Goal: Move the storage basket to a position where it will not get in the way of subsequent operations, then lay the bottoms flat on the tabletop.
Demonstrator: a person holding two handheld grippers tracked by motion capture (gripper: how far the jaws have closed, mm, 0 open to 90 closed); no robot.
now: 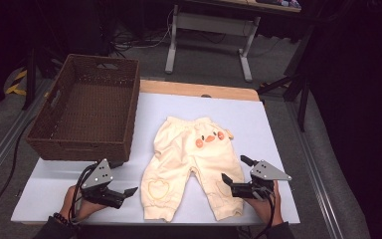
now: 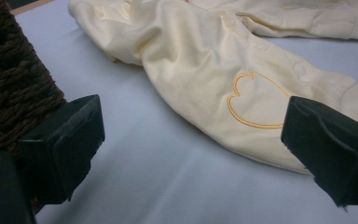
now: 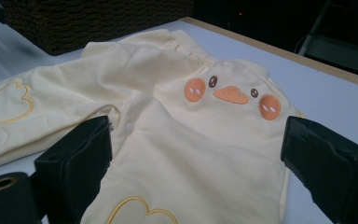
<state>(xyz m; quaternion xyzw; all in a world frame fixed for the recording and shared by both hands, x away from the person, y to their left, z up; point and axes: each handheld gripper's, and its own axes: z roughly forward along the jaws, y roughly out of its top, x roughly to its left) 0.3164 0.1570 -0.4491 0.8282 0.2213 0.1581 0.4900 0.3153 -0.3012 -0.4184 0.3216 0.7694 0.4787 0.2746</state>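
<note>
Cream baby trousers (image 1: 189, 164) lie flat on the white table top (image 1: 258, 124), with an orange duck face (image 3: 230, 94) near the waist and a yellow heart outline (image 2: 256, 100) on each leg. My left gripper (image 1: 124, 195) stands open just left of the left leg, nothing between its jaws (image 2: 191, 140). My right gripper (image 1: 234, 170) is open at the outer edge of the right leg. In the right gripper view the cloth lies below and between the spread jaws (image 3: 196, 158), and the pads do not press on it.
A dark brown woven basket (image 1: 79, 149) stands empty at the table's back left, close behind my left gripper; its wall (image 2: 9, 70) fills the left of that gripper's view. The table's wooden edge (image 1: 199, 88) runs along the back. A desk frame stands on the floor beyond.
</note>
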